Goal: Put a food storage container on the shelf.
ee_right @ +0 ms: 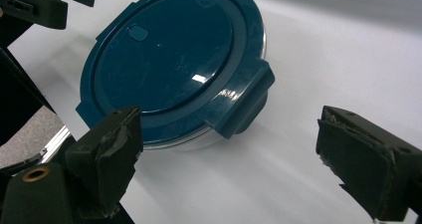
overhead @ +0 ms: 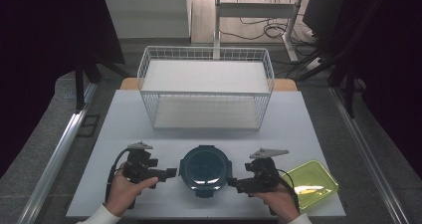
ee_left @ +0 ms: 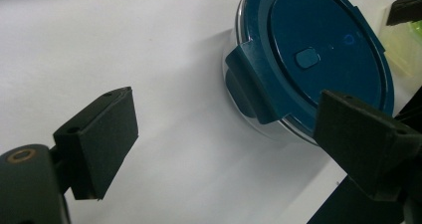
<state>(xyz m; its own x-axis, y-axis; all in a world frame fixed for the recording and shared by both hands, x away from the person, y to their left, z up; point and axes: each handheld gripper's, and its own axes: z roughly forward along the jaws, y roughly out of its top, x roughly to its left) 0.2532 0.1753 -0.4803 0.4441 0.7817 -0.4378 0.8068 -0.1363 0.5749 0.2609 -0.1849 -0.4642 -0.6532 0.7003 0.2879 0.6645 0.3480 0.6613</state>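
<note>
**Both jaws stand wide either side of the blue-lidded container**

Hands and forearms come in at the near edge of the white desk (overhead: 124, 119), each carrying a gripper, and between them sits the round container (overhead: 204, 169) with its dark blue lid. Taking the container as the landmark: the wire basket (overhead: 206, 87), the largest thing on the desk, stands beyond it toward the far edge, with two white shelves and nothing on either. A yellow-green tray (overhead: 312, 183) lies to the container's right, past the right gripper. The left gripper (overhead: 170, 172) sits just left of the container, the right gripper (overhead: 234, 183) just right of it.

Both pairs of jaws stand wide and grip nothing. In the left gripper view one of the lid's side clips (ee_left: 247, 80) faces the open jaws, folded down over the clear wall. In the right gripper view another clip (ee_right: 244, 97) sits likewise between and ahead of the jaws, also folded down.

The step in hand looks like the approach to the lid's clips, with neither yet touched. The next move probably calls for each gripper to ease in toward its own clip, catch the lower edge and lift it outward, while the container is kept from sliding on the smooth desk.

No brand, label or readable writing shows; the lid carries just a small raised oval tab (ee_left: 307, 58) and a faint round mark (ee_left: 348, 39).
</note>
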